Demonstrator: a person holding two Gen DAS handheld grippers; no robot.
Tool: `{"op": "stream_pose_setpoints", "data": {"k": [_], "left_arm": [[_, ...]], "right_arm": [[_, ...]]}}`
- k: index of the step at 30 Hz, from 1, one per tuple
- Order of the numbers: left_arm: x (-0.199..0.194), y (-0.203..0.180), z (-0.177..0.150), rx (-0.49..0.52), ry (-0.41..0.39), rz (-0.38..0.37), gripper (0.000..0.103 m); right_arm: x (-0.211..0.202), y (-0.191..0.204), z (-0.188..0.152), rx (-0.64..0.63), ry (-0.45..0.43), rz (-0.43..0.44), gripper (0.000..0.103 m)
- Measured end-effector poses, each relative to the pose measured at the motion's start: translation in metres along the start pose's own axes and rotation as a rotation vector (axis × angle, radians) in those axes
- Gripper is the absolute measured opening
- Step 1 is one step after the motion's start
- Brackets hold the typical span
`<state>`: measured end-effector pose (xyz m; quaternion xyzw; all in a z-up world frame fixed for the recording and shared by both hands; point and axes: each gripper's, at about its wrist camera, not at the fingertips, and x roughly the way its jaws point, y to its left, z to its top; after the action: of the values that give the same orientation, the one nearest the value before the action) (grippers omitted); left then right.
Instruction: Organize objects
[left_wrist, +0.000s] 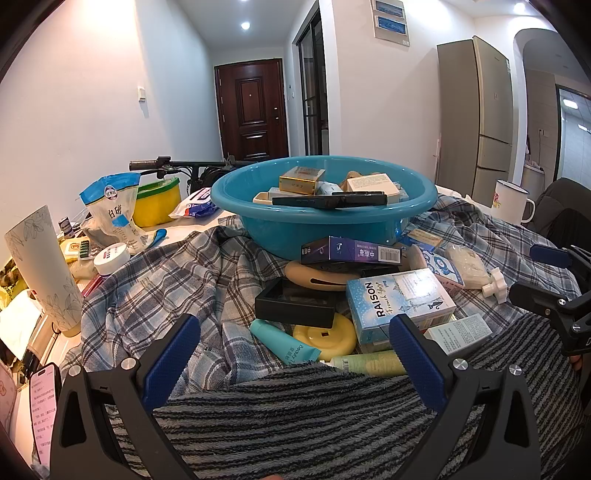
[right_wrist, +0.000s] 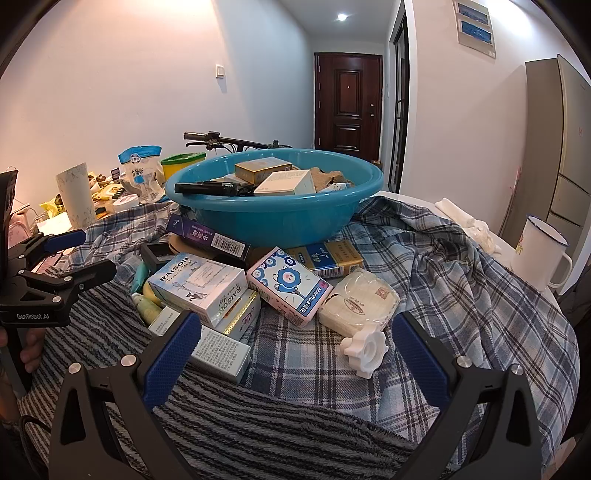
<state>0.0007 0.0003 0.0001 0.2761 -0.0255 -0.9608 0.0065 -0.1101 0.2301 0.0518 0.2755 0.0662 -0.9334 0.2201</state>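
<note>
Two grippers spread wide, empty: left gripper (left_wrist: 295, 354), right gripper (right_wrist: 295, 347). Loose cartons heaped frame centre before round blue plastic basin (left_wrist: 410, 221). Advice: pick top light-blue RAISON carton (right_wrist: 201, 282) first, squeeze broad faces, lift clear of pile.

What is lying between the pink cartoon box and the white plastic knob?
In the right wrist view, the wrapped pale soap bar lies between the pink cartoon box and white knob.

Both wrist views look down, close, sharing the blue basin (left_wrist: 321, 221).
</note>
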Motion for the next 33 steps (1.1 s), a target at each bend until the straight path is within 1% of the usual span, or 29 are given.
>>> {"op": "stream_pose_setpoints", "data": {"k": [4, 5, 10, 20, 27, 33], "left_arm": [[0.0, 0.0, 0.0, -0.001, 0.0, -0.001, 0.103], [0.0, 0.0, 0.0, -0.001, 0.001, 0.0, 0.103], [0.0, 0.0, 0.0, 0.0, 0.001, 0.0, 0.103], [0.0, 0.0, 0.0, 0.0, 0.0, 0.0, 0.103], [0.006, 0.002, -0.003, 0.004, -0.005, 0.001, 0.103], [0.002, 0.0, -0.001, 0.004, -0.003, 0.001, 0.103]], "right_arm": [[0.0, 0.0, 0.0, 0.001, 0.004, -0.003, 0.103], [0.003, 0.001, 0.0, 0.006, 0.024, -0.016, 0.103], [0.009, 0.004, 0.001, -0.012, 0.071, -0.006, 0.103], [0.004, 0.005, 0.0, -0.025, 0.046, -0.006, 0.103], [-0.001, 0.006, 0.001, -0.037, 0.012, -0.017, 0.103], [-0.001, 0.008, 0.002, -0.04, 0.014, -0.02, 0.103]]}}
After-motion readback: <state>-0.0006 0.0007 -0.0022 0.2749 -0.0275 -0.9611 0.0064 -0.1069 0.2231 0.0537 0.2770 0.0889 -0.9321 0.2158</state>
